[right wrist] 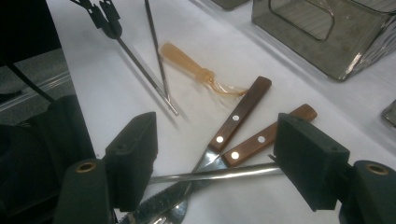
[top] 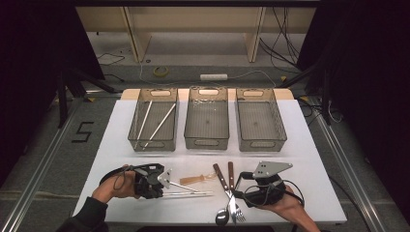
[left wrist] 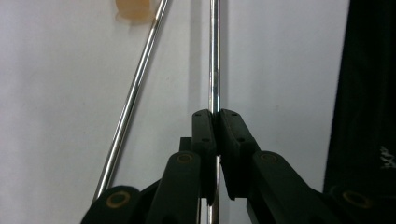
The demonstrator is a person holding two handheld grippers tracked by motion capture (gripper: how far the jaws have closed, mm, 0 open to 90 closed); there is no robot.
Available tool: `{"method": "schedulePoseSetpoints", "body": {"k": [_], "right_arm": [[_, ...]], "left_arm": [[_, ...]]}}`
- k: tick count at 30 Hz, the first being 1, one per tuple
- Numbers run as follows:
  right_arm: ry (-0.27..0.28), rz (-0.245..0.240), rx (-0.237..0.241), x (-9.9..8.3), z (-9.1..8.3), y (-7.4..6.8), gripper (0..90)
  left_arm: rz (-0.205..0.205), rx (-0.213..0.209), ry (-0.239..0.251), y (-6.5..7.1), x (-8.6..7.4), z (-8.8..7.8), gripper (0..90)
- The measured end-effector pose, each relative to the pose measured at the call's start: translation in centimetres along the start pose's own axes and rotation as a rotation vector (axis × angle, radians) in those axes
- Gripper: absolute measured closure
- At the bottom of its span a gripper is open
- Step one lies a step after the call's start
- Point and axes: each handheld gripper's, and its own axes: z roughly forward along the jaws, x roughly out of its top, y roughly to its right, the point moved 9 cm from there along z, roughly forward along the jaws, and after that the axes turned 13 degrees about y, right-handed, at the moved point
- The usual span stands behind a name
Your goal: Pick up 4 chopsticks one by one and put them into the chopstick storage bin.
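Beyond my work stood three clear bins (top: 208, 144) in a row on the white table (top: 309, 159); the leftmost bin (top: 153, 144) held two thin rods (top: 159, 123). Nearer me lay an amber plastic fork (right wrist: 189, 63), and two wooden-handled pieces of cutlery (right wrist: 243, 109) crossed beside a spoon (top: 222, 217).

Light falls from above onto the white worktop (top: 309, 193), which glows bright while the surroundings at both sides sink into near black. Shadows under the three baskets are short and soft. In the left gripper view the steel rod (left wrist: 214, 56) carries streaks of glare and the near jaws look soft. The right gripper view is dim at its left edge, with blurred foreground jaws.
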Motion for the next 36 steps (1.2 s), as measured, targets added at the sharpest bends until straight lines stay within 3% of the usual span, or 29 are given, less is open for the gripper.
{"method": "schedulePoseSetpoints", "body": {"k": [6,11,16,18,24,30,36], "right_arm": [[0.001,0.000,-0.002,0.0,0.0,0.0,31.6],[0.004,0.002,-0.005,0.0,0.0,0.1,31.5],[0.014,0.004,-0.013,0.1,-0.1,0.2,31.1],[0.018,0.005,-0.018,0.2,-0.1,0.3,30.7],[0.033,0.009,-0.035,0.3,-0.2,0.6,29.1],[0.060,0.020,-0.048,0.6,-0.4,0.8,29.0],[0.089,0.031,-0.066,0.9,-0.6,1.1,28.3]], "left_arm": [[-0.022,0.029,0.077,0.1,1.8,-1.2,84.4],[-0.080,0.083,0.159,-0.5,3.2,-2.3,84.4],[-0.178,0.170,0.252,-2.1,4.3,-3.6,84.4],[-0.212,0.214,0.273,-3.0,4.4,-4.2,84.4],[-0.314,0.273,0.328,-5.5,4.3,-5.1,84.4],[-0.388,0.316,0.370,-7.6,3.5,-5.2,84.4],[-0.444,0.371,0.415,-8.9,3.3,-6.0,84.4]]}}
